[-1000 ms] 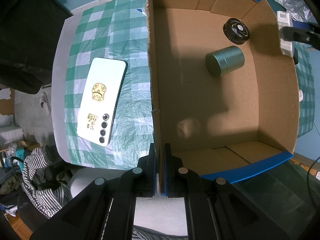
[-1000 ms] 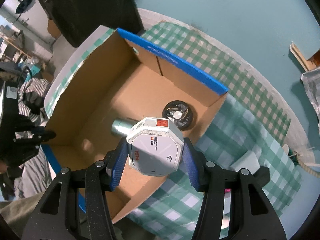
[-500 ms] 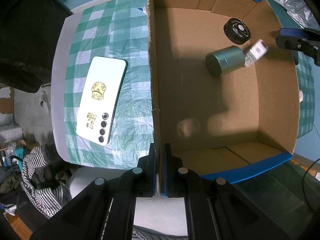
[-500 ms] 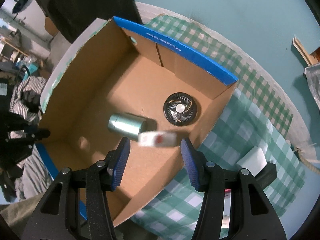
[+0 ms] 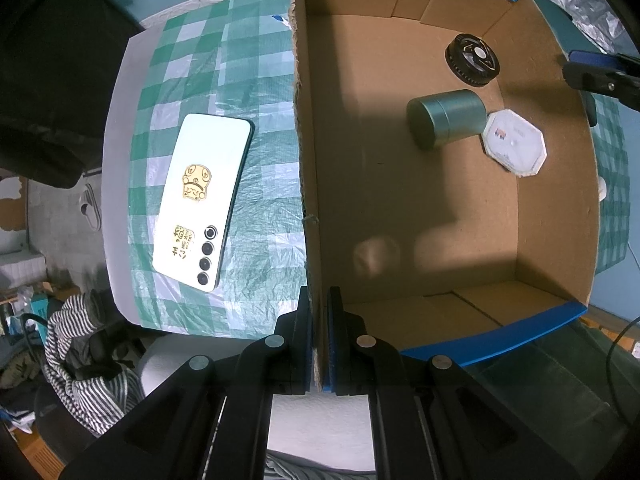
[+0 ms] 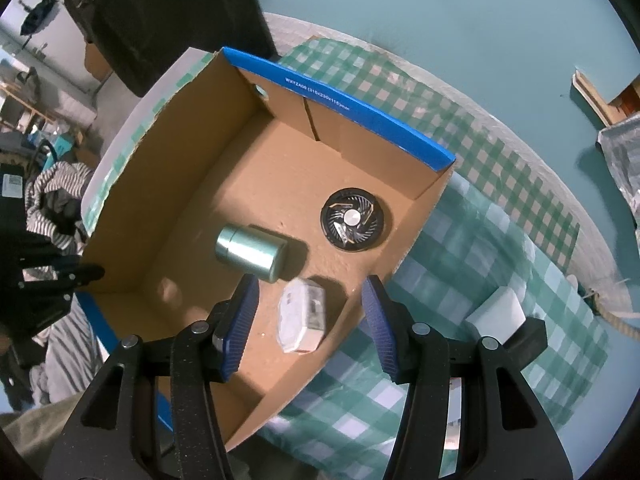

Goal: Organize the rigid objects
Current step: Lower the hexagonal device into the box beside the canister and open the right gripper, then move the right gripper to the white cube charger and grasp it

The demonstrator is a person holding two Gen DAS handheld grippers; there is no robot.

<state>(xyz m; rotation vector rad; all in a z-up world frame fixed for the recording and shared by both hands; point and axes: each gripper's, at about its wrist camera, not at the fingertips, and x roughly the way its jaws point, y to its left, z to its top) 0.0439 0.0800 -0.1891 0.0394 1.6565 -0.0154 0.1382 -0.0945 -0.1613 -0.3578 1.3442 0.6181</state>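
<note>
An open cardboard box (image 5: 308,168) with blue edges (image 6: 360,120) stands on a green checked cloth. Inside lie a green metal cylinder (image 5: 446,118) (image 6: 252,254) on its side, a black round fan-like disc (image 5: 472,60) (image 6: 352,224) and a white octagonal case (image 5: 514,142) (image 6: 302,320). My left gripper (image 5: 319,312) is shut on the box's near wall. My right gripper (image 6: 310,320) is open and empty above the white case; its tip shows in the left wrist view (image 5: 600,76).
A white phone (image 5: 202,200) with gold stickers lies face down on the cloth (image 5: 264,80) left of the box. A white block (image 6: 498,314) sits on the cloth right of the box. Striped clothing (image 5: 76,344) lies below the table edge.
My right gripper opened and let go of the white octagonal case. The case fell into the box and now lies flat beside the green cylinder. My left gripper kept its grip on the box wall.
</note>
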